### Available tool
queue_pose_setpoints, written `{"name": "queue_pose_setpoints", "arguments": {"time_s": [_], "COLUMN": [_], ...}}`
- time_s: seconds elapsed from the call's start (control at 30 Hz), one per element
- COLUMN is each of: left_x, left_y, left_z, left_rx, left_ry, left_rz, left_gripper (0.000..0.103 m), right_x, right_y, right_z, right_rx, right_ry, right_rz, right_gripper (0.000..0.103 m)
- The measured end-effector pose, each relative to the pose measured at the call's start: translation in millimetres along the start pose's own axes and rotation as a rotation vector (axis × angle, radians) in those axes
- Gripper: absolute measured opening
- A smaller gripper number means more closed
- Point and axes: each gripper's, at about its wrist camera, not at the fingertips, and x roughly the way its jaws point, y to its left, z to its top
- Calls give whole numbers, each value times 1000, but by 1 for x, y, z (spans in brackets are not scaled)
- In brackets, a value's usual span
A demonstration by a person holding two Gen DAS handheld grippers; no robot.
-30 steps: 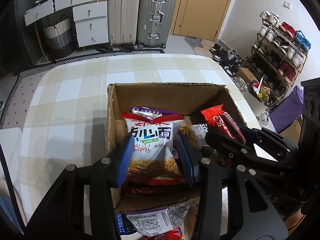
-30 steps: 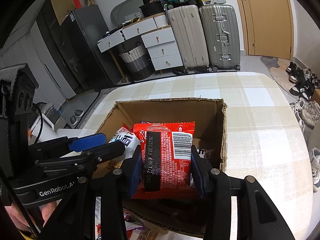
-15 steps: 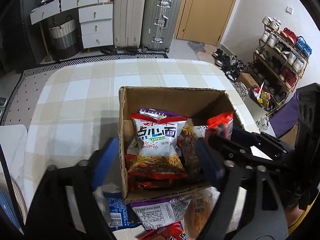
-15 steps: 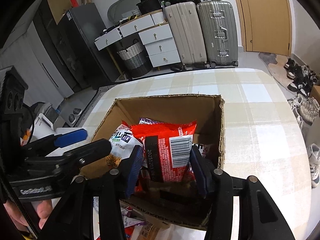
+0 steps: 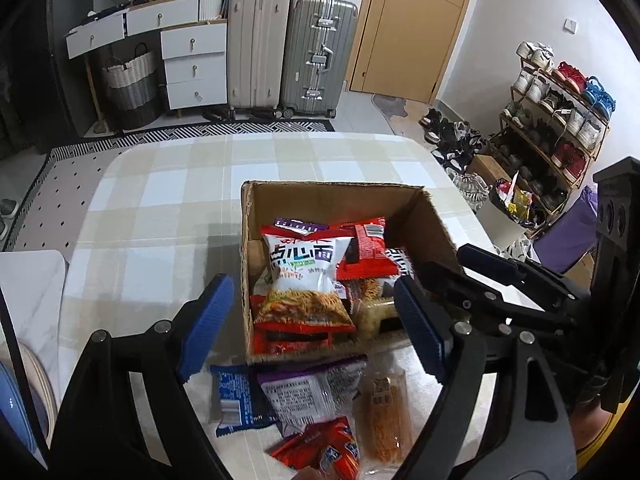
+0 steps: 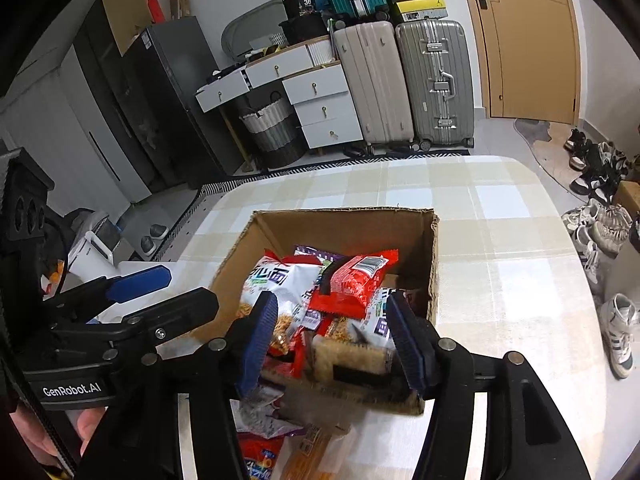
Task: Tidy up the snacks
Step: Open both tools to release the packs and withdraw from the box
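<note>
Snacks are split two ways: most sit in the box (image 5: 420,216), which stands mid-tabletop toward the near edge, and a few still lie on the table (image 5: 160,184) just outside its near wall. Inside, the white noodle bag (image 5: 306,268) leans upright at the left, the red pack (image 6: 352,284) lies tilted against it on the right, and a purple pack (image 5: 294,224) peeks out behind both. Stacked on end like that, they probably leave room for the rest.

Left gripper (image 5: 312,326) is spread wide with nothing between the pads; its jaws have just been opening, and the white bag now stands free in the box below and ahead of them. Right gripper (image 6: 332,338) has also just been opening; the red pack lies clear of its pads, so that one looks released too. Both point down at the box from the near side, hanging above it, not in it — reads as the end of a drop-off.

Left to load, near edge: blue pack (image 5: 236,400), grey-purple pack (image 5: 312,392), clear noodle bag (image 5: 386,416), red pack at the bottom (image 5: 324,448). They overlap, so I'd pick from the top; the clear bag is nearest the right gripper. Crinkly film, likely slippery — grab the body, not a seam.
</note>
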Motion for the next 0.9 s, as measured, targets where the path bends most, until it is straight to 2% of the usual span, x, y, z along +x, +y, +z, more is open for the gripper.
{"name": "queue_pose_setpoints", "arguments": {"time_s": [0.13, 0.37, 0.4, 0.5, 0.7, 0.9], "left_x": [-27, -93, -103, -141, -205, -258], "left_y": [-7, -32, -36, -48, -65, -68], "left_z": [-8, -37, -41, -58, -90, -121], "left_rx": [-7, 54, 64, 85, 107, 75], "left_ry": [-30, -115, -134, -218, -319, -357], "left_rz": [-8, 18, 25, 49, 81, 65], "left_gripper": [83, 88, 89, 103, 102, 102], "right_x": [-23, -74, -82, -106, -156, -197], "right_y": [5, 15, 16, 21, 37, 59], "right_z": [-5, -25, -27, -39, -62, -81], "right_rx": [-5, -34, -38, -44, -72, -112], "right_ry": [-37, -101, -110, -159, -219, -276], "right_rz": [-23, -43, -44, -53, -41, -45], "right_gripper": [74, 80, 83, 94, 95, 97]}}
